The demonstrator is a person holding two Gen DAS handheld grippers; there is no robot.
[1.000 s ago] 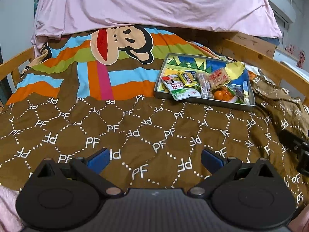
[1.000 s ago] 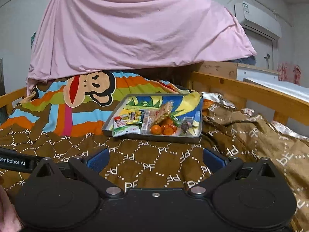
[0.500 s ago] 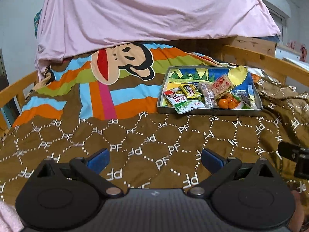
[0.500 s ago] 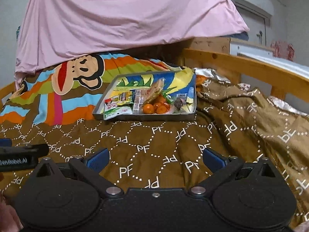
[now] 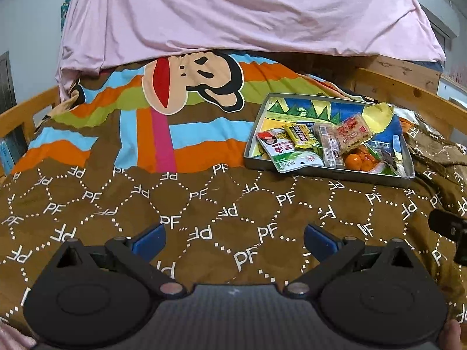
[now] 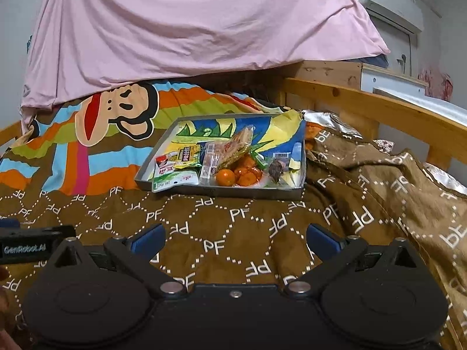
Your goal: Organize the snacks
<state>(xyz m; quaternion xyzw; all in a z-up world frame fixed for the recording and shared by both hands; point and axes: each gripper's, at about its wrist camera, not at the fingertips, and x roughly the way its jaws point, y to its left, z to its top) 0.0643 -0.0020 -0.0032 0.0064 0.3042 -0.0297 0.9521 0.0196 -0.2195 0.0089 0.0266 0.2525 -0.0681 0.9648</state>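
Observation:
A grey metal tray [image 5: 329, 172] [image 6: 221, 191] with a colourful liner sits on the bed and holds several snacks: a green-white pouch [image 5: 287, 154] [image 6: 172, 175], a yellow packet [image 5: 300, 135] [image 6: 186, 154], a clear-wrapped bar [image 5: 328, 144], a red-printed cracker pack [image 5: 351, 131] [image 6: 236, 143] and small oranges [image 5: 354, 160] [image 6: 226, 177]. My left gripper [image 5: 233, 237] is open and empty, low over the brown quilt, the tray ahead to its right. My right gripper [image 6: 235, 237] is open and empty, the tray straight ahead.
The bed has a brown "PF" quilt [image 5: 204, 204] and a striped monkey blanket [image 5: 175, 102]. A pink sheet [image 6: 189, 29] hangs behind. A wooden bed rail [image 6: 379, 108] runs along the right. Rumpled quilt [image 6: 394, 189] lies right of the tray.
Both grippers have shifted slightly over the quilt, and the tray's place in each view has changed a little. Both stay open and empty.

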